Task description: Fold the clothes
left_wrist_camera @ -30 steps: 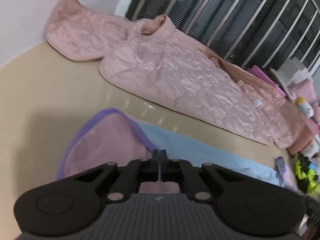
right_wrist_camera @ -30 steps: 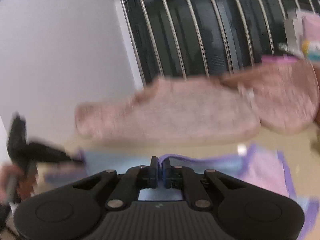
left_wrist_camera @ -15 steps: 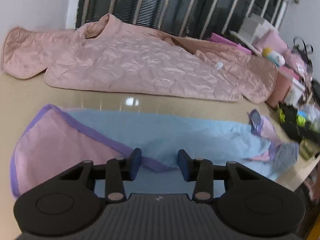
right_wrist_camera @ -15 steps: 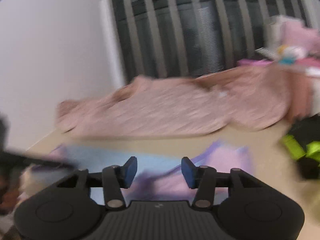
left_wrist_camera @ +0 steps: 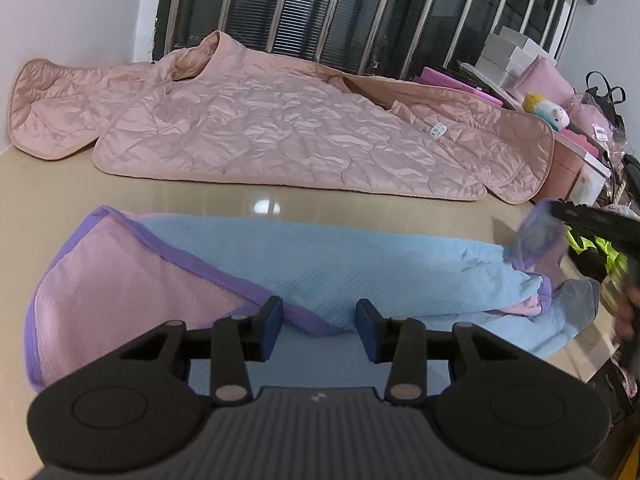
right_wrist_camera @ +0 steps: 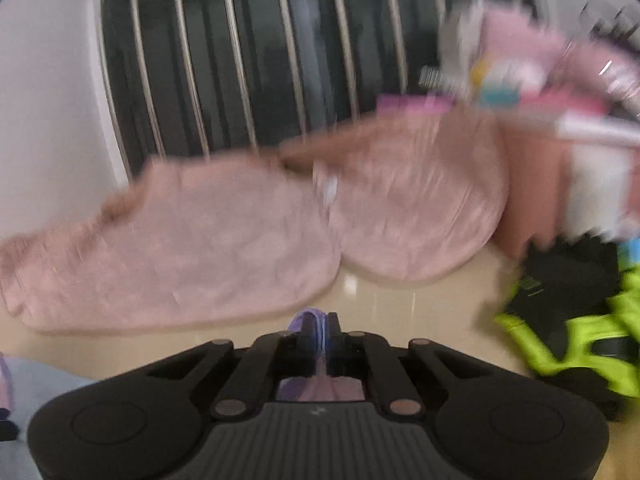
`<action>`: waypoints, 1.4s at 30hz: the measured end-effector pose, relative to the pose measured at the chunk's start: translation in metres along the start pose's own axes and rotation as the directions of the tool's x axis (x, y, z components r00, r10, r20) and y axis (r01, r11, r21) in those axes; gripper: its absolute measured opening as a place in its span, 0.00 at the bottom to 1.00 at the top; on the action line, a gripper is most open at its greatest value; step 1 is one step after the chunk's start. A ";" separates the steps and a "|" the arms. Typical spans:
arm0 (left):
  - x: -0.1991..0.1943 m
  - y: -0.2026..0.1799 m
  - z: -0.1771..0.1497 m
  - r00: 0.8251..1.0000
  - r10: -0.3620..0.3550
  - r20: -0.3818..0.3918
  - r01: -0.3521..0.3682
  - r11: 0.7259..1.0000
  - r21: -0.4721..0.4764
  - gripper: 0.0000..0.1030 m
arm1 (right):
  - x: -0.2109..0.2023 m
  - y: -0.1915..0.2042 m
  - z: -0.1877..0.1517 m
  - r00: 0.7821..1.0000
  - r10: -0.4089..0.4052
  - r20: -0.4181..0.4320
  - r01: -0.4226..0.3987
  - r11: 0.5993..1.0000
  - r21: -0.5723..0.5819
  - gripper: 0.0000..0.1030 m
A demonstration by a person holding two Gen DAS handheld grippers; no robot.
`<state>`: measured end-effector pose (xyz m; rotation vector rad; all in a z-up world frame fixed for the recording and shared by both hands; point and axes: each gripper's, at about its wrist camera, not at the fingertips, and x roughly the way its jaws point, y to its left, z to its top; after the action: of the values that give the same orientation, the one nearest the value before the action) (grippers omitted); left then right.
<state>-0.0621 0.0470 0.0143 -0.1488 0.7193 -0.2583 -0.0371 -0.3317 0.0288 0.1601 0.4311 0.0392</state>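
Step in hand, as judged: fold the light-blue mesh garment with purple trim and pink lining (left_wrist_camera: 360, 264), lying flat on the near part of the beige table (left_wrist_camera: 48, 208); carry the pinched right end leftward, low and taut, so the edges meet. Right claw (right_wrist_camera: 320, 330) has just pressed together on the purple hem, angled slightly downward; left claw (left_wrist_camera: 318, 324) stands spread over the near edge, gripping nothing, tilted down toward the cloth.

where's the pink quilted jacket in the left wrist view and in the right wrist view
Left wrist view: the pink quilted jacket lies across the upper middle, on the beige table behind the blue and pink garment.
Right wrist view: blurred, it fills the middle and left, beyond the right gripper.
Shared landmark: the barred window right behind the jacket in both.
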 end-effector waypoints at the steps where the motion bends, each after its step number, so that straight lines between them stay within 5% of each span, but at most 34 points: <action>1: 0.000 0.001 0.000 1.000 -0.001 0.001 0.001 1.000 0.001 0.40 | -0.017 -0.004 -0.010 0.999 -0.006 0.047 0.005 1.000 0.020 0.04; 4: -0.001 0.001 -0.001 1.000 -0.003 0.003 0.003 1.000 0.003 0.40 | -0.057 -0.024 -0.048 0.990 -0.030 0.137 0.012 0.991 0.132 0.04; 9: -0.001 0.003 -0.002 1.000 -0.014 0.004 0.014 1.000 0.003 0.40 | -0.066 -0.049 -0.087 0.994 -0.069 0.088 0.043 0.964 0.261 0.04; 12: -0.001 0.003 -0.001 1.000 -0.015 0.003 0.015 1.000 0.006 0.40 | -0.069 -0.045 -0.086 0.994 -0.052 0.094 0.030 0.973 0.227 0.32; 14: -0.001 0.003 -0.001 1.000 -0.016 0.003 0.016 1.000 0.007 0.40 | -0.078 -0.043 -0.084 0.992 -0.045 0.122 0.018 0.978 0.208 0.63; 15: -0.001 0.003 -0.001 1.000 -0.017 0.003 0.017 1.000 0.006 0.40 | -0.085 -0.041 -0.083 0.989 -0.046 0.141 0.018 0.980 0.200 0.65; 22: -0.001 0.002 -0.001 1.000 -0.018 -0.001 0.018 0.999 0.026 0.41 | -0.072 -0.049 -0.073 0.990 -0.110 0.083 0.080 0.951 0.300 0.65; 28: -0.001 0.003 -0.003 1.000 -0.021 0.000 0.021 0.999 0.024 0.41 | -0.060 -0.039 -0.070 0.976 -0.179 0.121 0.128 0.929 0.347 0.65; 32: -0.001 0.002 -0.002 1.000 -0.019 -0.001 0.019 0.999 0.030 0.42 | -0.053 -0.029 -0.075 0.943 -0.323 0.084 0.293 0.922 0.255 0.65; 42: 0.001 -0.004 -0.005 1.000 -0.012 0.003 0.012 0.998 0.063 0.50 | -0.052 -0.007 -0.104 0.928 -0.348 0.135 0.341 0.937 0.068 0.65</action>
<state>-0.0653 0.0428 0.0113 -0.0935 0.7066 -0.2921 -0.1280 -0.3276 -0.0438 0.1267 0.3093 -0.3274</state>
